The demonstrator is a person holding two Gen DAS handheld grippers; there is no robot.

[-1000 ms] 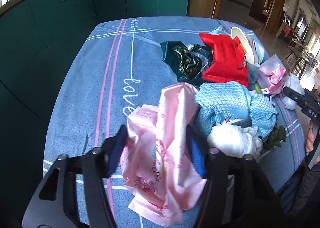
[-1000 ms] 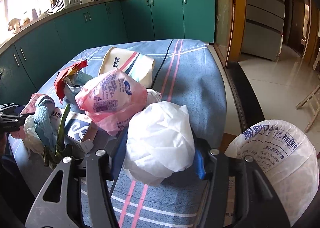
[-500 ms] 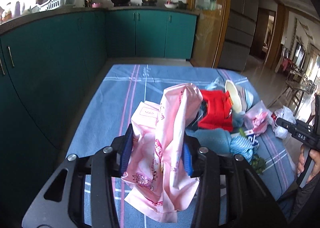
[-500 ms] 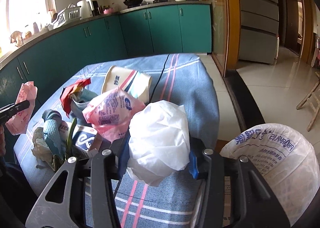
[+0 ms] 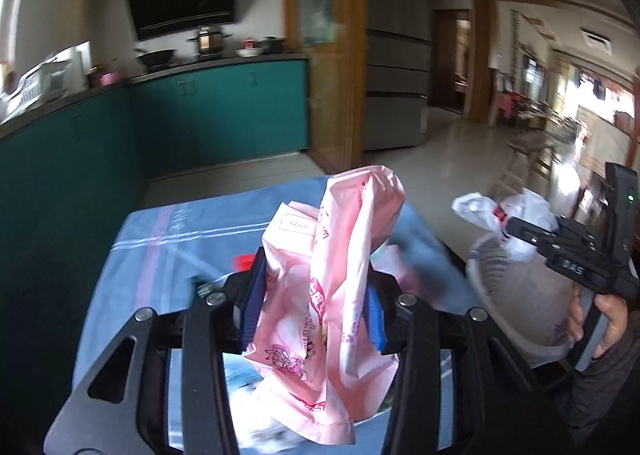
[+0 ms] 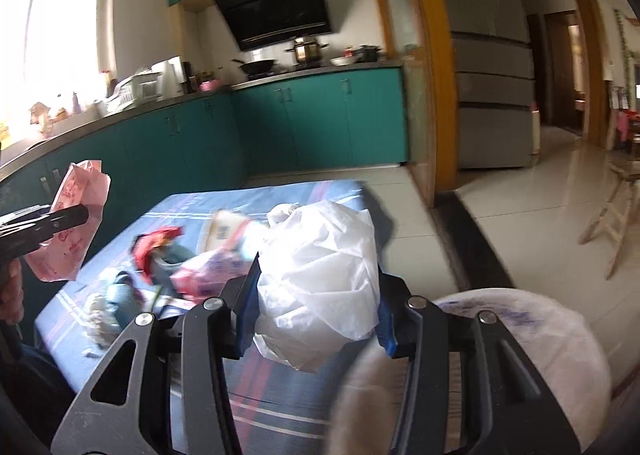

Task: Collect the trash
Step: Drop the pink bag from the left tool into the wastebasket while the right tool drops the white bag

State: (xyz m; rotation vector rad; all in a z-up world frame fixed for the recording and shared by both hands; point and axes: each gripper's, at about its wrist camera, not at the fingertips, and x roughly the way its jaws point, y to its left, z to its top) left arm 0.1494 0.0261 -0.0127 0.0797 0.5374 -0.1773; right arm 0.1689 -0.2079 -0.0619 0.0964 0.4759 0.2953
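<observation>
Teal kitchen cabinets (image 5: 224, 111) fill the back of both views, with a blue striped tablecloth (image 5: 160, 247) running across the middle of each frame and a heap of wrappers (image 6: 168, 263) scattered over it at centre left of the right wrist view.

My left gripper (image 5: 312, 307) sits at the lower centre of its frame, and its jaws have just been closing in on the pink plastic bag (image 5: 328, 287). Blue pads press it from both sides, pinching it across the middle, so the top stands up above the jaws and the tail hangs below. I judge it very light, limp and a little slick; a mid-body pinch like this gathers enough folds to hold, whereas a corner might slide out.

My right gripper (image 6: 316, 311), lower centre of its view, has likewise just been closing its jaws, and they are clamped on the crumpled white plastic bag (image 6: 320, 279). That bag looks puffed with air and I'd expect it to squash rather than resist, so the hold needs no force, only enough bunched film between the pads.

At the lower right of the right wrist view is a large white sack (image 6: 520, 351), blurred; I think it is the collection bag, though I can't see its mouth clearly. Both bags are held clear above the table.
</observation>
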